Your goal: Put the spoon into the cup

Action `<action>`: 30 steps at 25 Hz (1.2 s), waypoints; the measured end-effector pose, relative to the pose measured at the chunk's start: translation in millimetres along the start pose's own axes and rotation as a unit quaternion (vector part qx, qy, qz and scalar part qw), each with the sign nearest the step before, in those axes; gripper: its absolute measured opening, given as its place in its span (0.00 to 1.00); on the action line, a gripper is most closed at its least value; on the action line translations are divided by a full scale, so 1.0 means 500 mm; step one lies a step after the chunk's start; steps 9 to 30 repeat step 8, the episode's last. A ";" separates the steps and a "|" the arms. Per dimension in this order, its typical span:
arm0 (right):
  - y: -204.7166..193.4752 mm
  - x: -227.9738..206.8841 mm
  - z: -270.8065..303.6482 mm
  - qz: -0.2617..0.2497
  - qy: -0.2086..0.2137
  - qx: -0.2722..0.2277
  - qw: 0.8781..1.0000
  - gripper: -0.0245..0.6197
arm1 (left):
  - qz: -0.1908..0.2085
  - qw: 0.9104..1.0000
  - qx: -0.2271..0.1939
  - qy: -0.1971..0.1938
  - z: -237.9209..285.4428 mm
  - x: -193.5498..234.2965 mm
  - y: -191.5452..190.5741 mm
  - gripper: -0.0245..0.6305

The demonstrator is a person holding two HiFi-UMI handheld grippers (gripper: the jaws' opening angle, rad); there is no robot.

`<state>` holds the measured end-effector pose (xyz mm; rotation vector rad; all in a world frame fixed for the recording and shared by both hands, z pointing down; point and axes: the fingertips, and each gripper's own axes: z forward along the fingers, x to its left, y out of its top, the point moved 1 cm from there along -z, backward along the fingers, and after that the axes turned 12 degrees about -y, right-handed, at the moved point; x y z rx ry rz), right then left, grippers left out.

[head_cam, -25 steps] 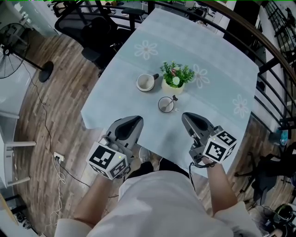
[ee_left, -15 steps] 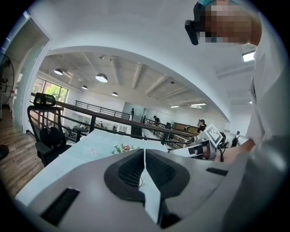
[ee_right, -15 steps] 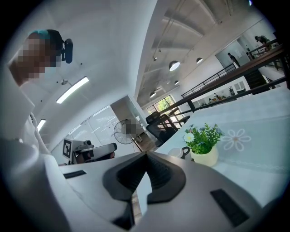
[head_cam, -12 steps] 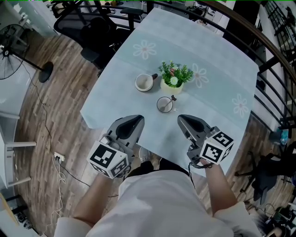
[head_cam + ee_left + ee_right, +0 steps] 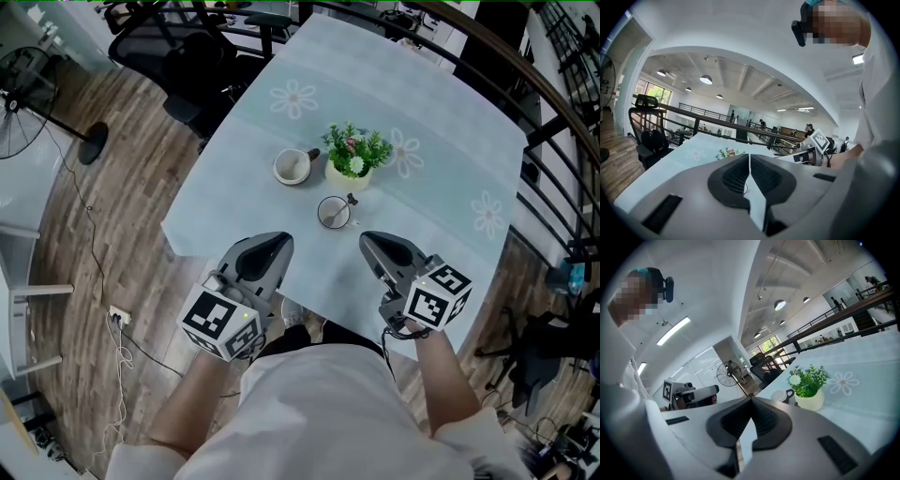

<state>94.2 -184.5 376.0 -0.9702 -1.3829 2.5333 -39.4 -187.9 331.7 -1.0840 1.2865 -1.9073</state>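
Observation:
A small cup stands on the table in front of a potted plant. The spoon rests in this cup, its handle poking out toward the upper right. A white mug with a dark handle stands left of the plant. My left gripper and right gripper hover near the table's front edge, short of the cup, one on each side. Both are shut with nothing between the jaws, as the left gripper view and the right gripper view show.
A light blue cloth with white flowers covers the table. Black office chairs stand at its far left, a standing fan on the wooden floor further left, and a dark railing runs along the right. The plant and mug appear ahead of the right gripper.
The right gripper has drifted slightly to the left; the left gripper has barely moved. The cup, spoon, mug and plant stay where they were.

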 end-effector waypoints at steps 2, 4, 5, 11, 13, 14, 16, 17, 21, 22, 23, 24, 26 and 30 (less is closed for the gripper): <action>-0.001 -0.003 0.003 0.003 -0.002 0.001 1.000 0.07 | -0.001 1.000 -0.001 0.000 0.002 0.002 0.000 0.08; 0.001 -0.005 0.008 0.005 -0.003 0.001 1.000 0.07 | 0.000 1.000 -0.002 0.000 0.004 0.006 0.001 0.08; 0.003 -0.005 0.011 0.004 -0.002 0.001 1.000 0.07 | -0.001 1.000 -0.002 0.000 0.006 0.008 0.002 0.08; 0.006 -0.007 0.020 0.000 0.001 0.002 1.000 0.07 | -0.002 1.000 -0.002 0.000 0.010 0.014 0.001 0.08; 0.006 -0.007 0.020 0.000 0.001 0.002 1.000 0.07 | -0.002 1.000 -0.002 0.000 0.010 0.014 0.001 0.08; 0.006 -0.007 0.020 0.000 0.001 0.002 1.000 0.07 | -0.002 1.000 -0.002 0.000 0.010 0.014 0.001 0.08; 0.006 -0.007 0.020 0.000 0.001 0.002 1.000 0.07 | -0.002 1.000 -0.002 0.000 0.010 0.014 0.001 0.08; 0.006 -0.007 0.020 0.000 0.001 0.002 1.000 0.07 | -0.002 1.000 -0.002 0.000 0.010 0.014 0.001 0.08; 0.006 -0.007 0.020 0.000 0.001 0.002 1.000 0.07 | -0.002 1.000 -0.002 0.000 0.010 0.014 0.001 0.08; 0.006 -0.007 0.020 0.000 0.001 0.002 1.000 0.07 | -0.002 1.000 -0.002 0.000 0.010 0.014 0.001 0.08; 0.006 -0.007 0.020 0.000 0.001 0.002 1.000 0.07 | -0.002 1.000 -0.002 0.000 0.010 0.014 0.001 0.08; 0.006 -0.007 0.020 0.000 0.001 0.002 1.000 0.07 | -0.002 1.000 -0.002 0.000 0.010 0.014 0.001 0.08; 0.006 -0.007 0.020 0.000 0.001 0.002 1.000 0.07 | -0.002 1.000 -0.002 0.000 0.010 0.014 0.001 0.08; 0.006 -0.007 0.020 0.000 0.001 0.002 1.000 0.07 | -0.002 1.000 -0.002 0.000 0.010 0.014 0.001 0.08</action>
